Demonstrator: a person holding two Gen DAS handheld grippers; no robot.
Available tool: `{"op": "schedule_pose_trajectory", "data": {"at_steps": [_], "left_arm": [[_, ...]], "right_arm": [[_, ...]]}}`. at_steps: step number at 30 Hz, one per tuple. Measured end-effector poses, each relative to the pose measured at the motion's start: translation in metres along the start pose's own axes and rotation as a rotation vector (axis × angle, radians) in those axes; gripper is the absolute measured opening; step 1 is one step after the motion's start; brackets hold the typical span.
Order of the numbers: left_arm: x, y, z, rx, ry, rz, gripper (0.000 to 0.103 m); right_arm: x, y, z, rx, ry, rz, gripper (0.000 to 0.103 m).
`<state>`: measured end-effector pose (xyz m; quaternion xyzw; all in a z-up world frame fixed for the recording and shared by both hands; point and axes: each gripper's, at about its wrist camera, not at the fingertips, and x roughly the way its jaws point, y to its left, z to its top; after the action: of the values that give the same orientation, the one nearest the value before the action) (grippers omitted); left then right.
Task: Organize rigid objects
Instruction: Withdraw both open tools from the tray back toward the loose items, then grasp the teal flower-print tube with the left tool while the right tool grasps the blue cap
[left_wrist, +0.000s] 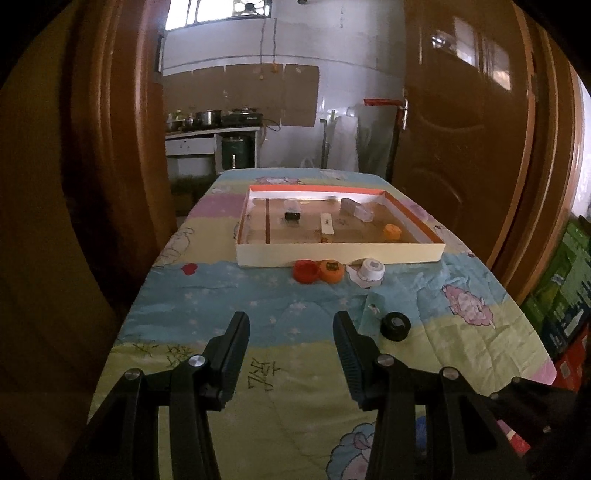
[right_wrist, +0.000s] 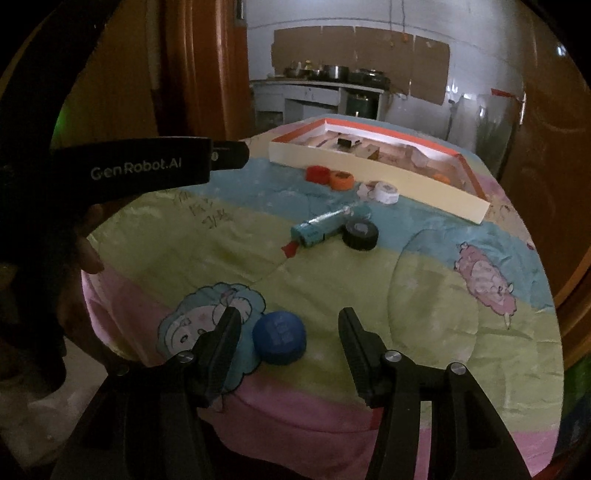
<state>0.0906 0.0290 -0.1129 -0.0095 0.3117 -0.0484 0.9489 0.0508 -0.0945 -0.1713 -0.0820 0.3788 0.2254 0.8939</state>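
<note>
Blue bottle cap (right_wrist: 279, 342) lies between the wide-open, empty right tongs (right_wrist: 290, 325) at the worktop's (right_wrist: 424, 295) near edge; left tongs (left_wrist: 291, 326) also gape empty.

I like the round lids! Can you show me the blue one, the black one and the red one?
blue cap (right_wrist: 279, 338): right wrist view, on its flat top face.
black cap (right_wrist: 360, 232): right wrist view, on its top face.
red cap (left_wrist: 306, 270): left wrist view, in its open hollow.
</note>
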Motion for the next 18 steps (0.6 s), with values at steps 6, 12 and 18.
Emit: {"op": "schedule_pose_trajectory", "data": {"at_steps": [6,12,18], "left_arm": [[0.013,-0.014,0.000,0.065,0.035,-0.072,0.047],[0.042,-0.039,0.001,0.185,0.131,-0.239,0.047],[0.074,-0.056,-0.004,0.306,0.202,-0.182,0.047]], "right_arm": [[0.004,0.000,-0.002,-0.012,0.000,0.001,0.031],[-0.002,-0.014,-0.003,0.024,-0.028,-0.013,0.031],[-0.006,-0.036,-0.006,0.086,-0.044,-0.013,0.031]]}}
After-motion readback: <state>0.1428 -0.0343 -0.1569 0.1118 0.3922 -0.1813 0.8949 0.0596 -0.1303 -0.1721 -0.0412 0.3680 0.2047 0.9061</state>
